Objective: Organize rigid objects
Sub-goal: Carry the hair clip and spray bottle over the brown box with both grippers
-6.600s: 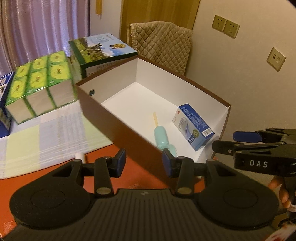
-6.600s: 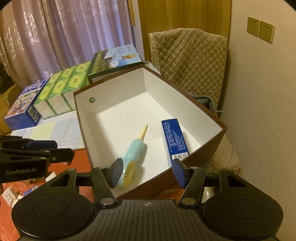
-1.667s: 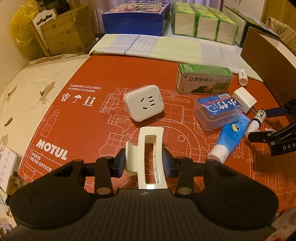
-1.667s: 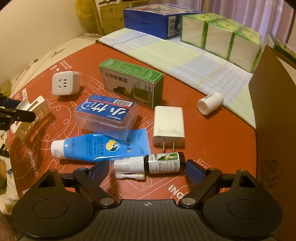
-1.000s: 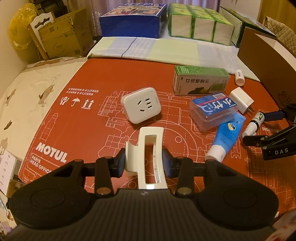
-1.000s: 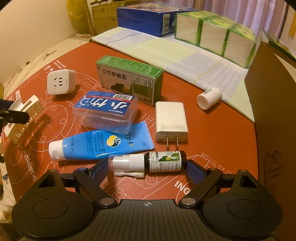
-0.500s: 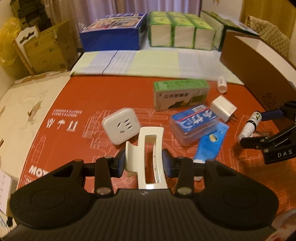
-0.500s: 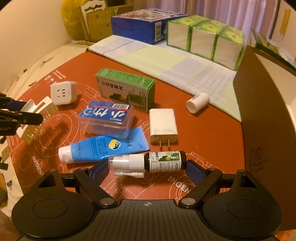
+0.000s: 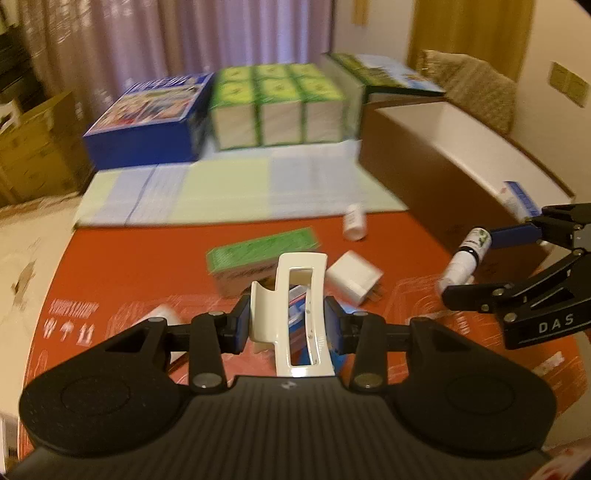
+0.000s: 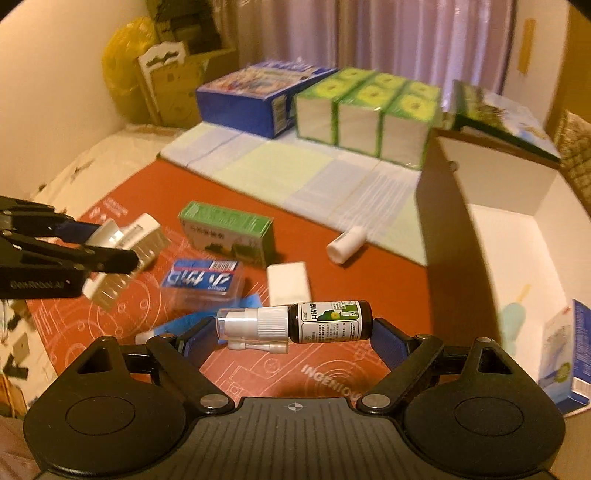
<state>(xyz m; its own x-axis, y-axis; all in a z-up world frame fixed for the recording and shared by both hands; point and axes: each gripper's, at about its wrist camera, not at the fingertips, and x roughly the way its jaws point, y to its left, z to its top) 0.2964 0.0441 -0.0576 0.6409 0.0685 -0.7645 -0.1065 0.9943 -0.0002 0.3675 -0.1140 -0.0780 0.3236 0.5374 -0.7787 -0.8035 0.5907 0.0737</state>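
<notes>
A purple curtain (image 9: 207, 33) fills the upper frame; a yellow bag (image 10: 120, 70) and cardboard cartons (image 10: 173, 81) sit upper left.

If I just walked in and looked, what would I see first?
You would first see the white hair clip pinched in the left gripper, held up over the red mat. Next, the little spray bottle held sideways, end to end, in the right gripper, also up in the air. To the right sits a big brown box, white inside, with a blue carton already in it.
</notes>
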